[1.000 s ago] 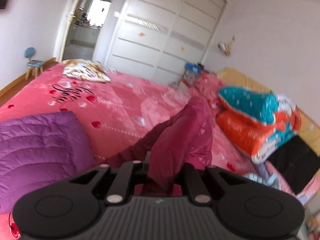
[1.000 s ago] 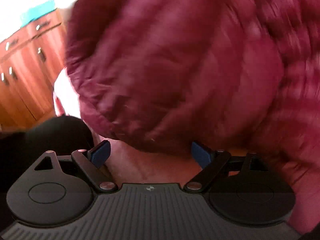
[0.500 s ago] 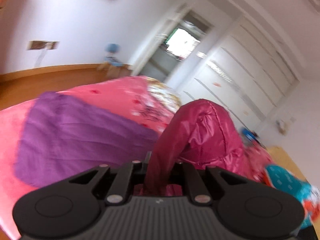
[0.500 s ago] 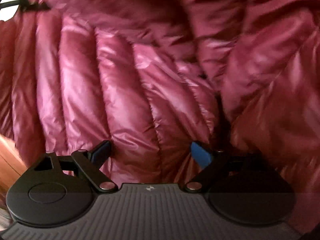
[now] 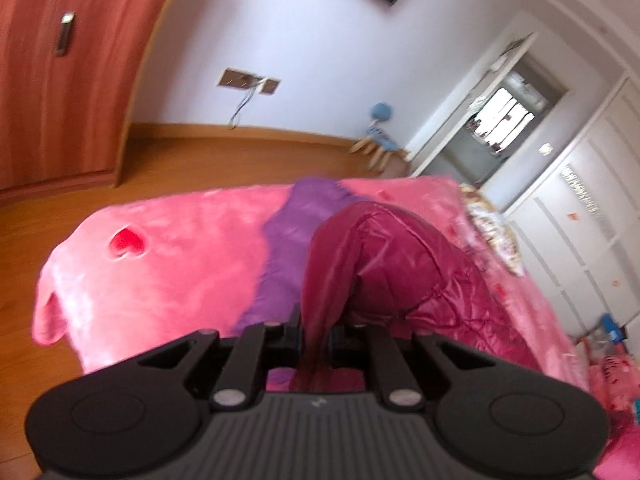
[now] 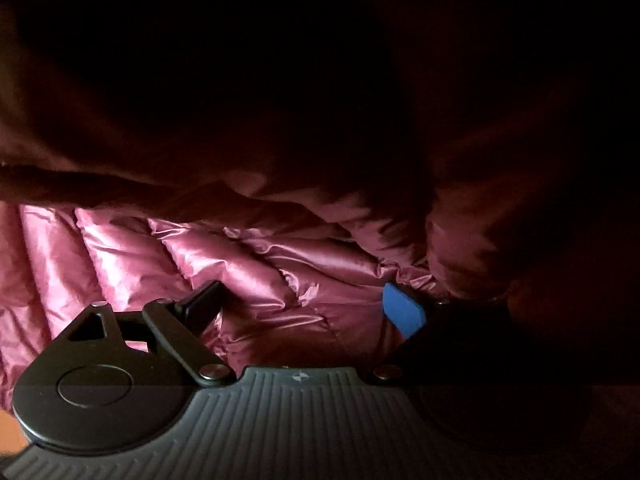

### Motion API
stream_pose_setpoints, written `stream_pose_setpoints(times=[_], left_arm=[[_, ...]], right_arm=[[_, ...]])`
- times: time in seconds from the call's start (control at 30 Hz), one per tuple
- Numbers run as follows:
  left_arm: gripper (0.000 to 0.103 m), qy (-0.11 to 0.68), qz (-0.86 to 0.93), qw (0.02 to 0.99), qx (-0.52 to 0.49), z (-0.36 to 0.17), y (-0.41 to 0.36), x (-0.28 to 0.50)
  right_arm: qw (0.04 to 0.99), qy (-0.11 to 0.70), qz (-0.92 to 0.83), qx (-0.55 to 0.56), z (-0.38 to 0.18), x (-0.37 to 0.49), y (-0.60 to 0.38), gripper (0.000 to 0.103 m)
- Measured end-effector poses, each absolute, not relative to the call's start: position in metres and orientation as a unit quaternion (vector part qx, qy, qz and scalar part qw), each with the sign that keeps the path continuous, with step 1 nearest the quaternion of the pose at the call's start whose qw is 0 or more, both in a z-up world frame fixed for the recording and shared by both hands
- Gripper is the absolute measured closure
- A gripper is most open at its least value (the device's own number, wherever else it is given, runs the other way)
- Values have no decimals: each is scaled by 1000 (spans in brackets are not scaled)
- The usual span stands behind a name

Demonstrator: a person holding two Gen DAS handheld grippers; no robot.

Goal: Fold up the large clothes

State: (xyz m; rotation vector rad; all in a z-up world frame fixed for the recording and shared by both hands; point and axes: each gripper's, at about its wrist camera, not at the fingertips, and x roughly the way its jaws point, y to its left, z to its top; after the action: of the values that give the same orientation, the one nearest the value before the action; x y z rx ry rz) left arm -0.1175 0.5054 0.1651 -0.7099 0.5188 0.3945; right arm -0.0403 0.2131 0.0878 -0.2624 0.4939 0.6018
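In the left wrist view, the jacket (image 5: 384,264) rises at frame centre from the blanket (image 5: 180,256), with the quilt (image 5: 288,240) just left behind it. The wardrobe (image 5: 60,72) stands upper left, the stool (image 5: 378,136) centre right, the doorway (image 5: 496,120) further right.

Down jacket (image 5: 384,264): glossy quilted maroon cloth. Bed cover (image 5: 180,248): pink plush fleece. Floor (image 5: 52,224): polished wood. Hand-held gripper (image 5: 316,340): matt black ribbed plastic.

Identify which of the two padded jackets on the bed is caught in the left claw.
The maroon jacket: a fold of it runs up between the shut left claw. The purple jacket lies flat behind it, untouched.
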Motion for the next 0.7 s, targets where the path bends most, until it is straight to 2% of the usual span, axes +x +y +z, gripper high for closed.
stream_pose_setpoints(times=[0.17,0.33,0.57,0.7], left_arm=[[95,269,193,884,-330,143,509,-122],[93,275,173,890,-320,139,498,-123],[93,279,166,897,-301,140,482,-113],[93,284,175,893,-302,135,482,-111]], right_arm=[[900,240,325,-163,74,-86,179,0],[898,254,334,-131,65,-141,113,0],[885,325,317,-98,49,-219,61,0],[864,376,328,-67,29,-216,78,0]])
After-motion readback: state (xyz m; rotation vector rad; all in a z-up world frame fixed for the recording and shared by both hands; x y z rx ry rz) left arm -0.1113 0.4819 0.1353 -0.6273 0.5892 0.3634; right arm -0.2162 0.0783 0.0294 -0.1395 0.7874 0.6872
